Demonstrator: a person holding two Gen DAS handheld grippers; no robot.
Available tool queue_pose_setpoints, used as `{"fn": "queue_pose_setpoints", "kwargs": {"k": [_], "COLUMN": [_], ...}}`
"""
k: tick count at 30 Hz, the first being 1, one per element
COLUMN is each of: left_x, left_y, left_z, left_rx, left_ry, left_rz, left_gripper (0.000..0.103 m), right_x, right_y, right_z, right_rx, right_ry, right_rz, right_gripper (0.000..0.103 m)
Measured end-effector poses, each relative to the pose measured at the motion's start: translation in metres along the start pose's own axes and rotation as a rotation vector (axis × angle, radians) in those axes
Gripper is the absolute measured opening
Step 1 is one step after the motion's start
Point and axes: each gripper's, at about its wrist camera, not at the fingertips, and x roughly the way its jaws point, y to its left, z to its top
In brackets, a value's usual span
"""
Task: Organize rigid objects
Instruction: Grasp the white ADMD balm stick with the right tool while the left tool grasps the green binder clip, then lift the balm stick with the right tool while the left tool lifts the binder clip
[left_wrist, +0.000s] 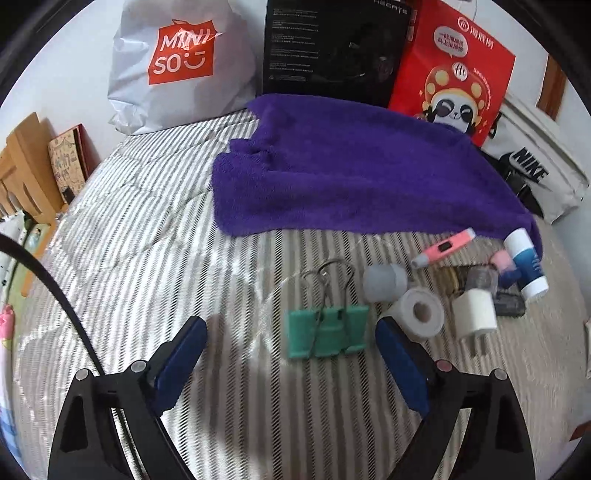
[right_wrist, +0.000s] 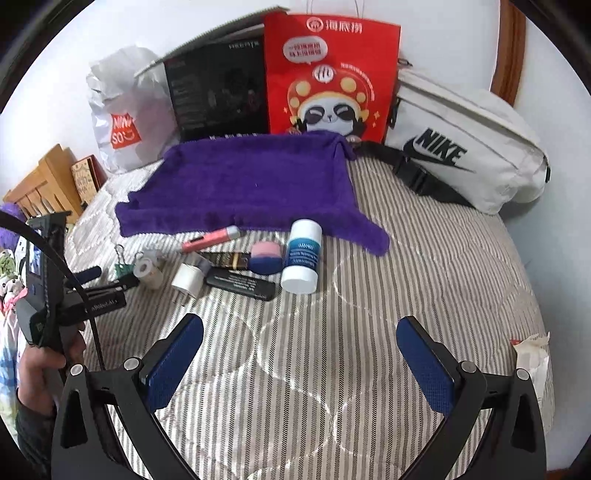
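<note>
Left jaws lined up over the green clip, right jaws waiting.

My left gripper (left_wrist: 291, 350) points steeply down at the striped bed cover (left_wrist: 147, 229), jaws spread wide and empty, so the mint-green metal binder clip (left_wrist: 328, 332) lies in the gap ahead of my blue pads (left_wrist: 184, 354), not yet touched; I judge it the piece to take first, since it lies at the near left end of the clutter. Just to its right lie a small white roll of tape (left_wrist: 417, 314), a grey cap (left_wrist: 384, 282) and a white plug adapter (left_wrist: 474, 312), close enough that my right-hand pad must not nudge them. My right gripper (right_wrist: 299, 362) is wide open too, holding nothing, over bare cover, clear of the white-and-blue cylindrical bottle (right_wrist: 302, 256). The spread purple fleece towel (left_wrist: 354, 166) behind looks, to me, like the place for sorted pieces.
</note>
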Motion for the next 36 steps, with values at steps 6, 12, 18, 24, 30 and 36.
{"fn": "queue_pose_setpoints", "kwargs": {"k": [6, 12, 18, 24, 30, 36], "left_x": [0.002, -0.003, -0.003, -0.003, -0.003, -0.003], "left_y": [-0.013, -0.016, -0.017, -0.018, -0.018, -0.018], "left_z": [-0.002, -0.007, -0.006, -0.007, -0.007, -0.007], "left_rx": [0.062, 0.080, 0.087, 0.093, 0.092, 0.090], "left_ry": [-0.043, -0.068, -0.070, -0.070, -0.070, -0.069], "left_rz": [0.050, 0.031, 0.019, 0.026, 0.026, 0.023], "left_gripper": [0.063, 0.046, 0.040, 0.041, 0.041, 0.041], "right_x": [0.019, 0.035, 0.050, 0.079, 0.122, 0.128], "right_y": [-0.010, -0.020, -0.028, -0.027, -0.023, -0.017], "right_z": [-0.004, -0.004, 0.005, 0.029, 0.044, 0.045], "right_rx": [0.029, 0.064, 0.096, 0.095, 0.082, 0.023], "right_ry": [0.029, 0.043, 0.027, 0.019, 0.075, 0.070], "right_rz": [-0.007, -0.008, 0.025, 0.054, 0.085, 0.084], "right_gripper": [0.103, 0.096, 0.087, 0.076, 0.052, 0.044]}}
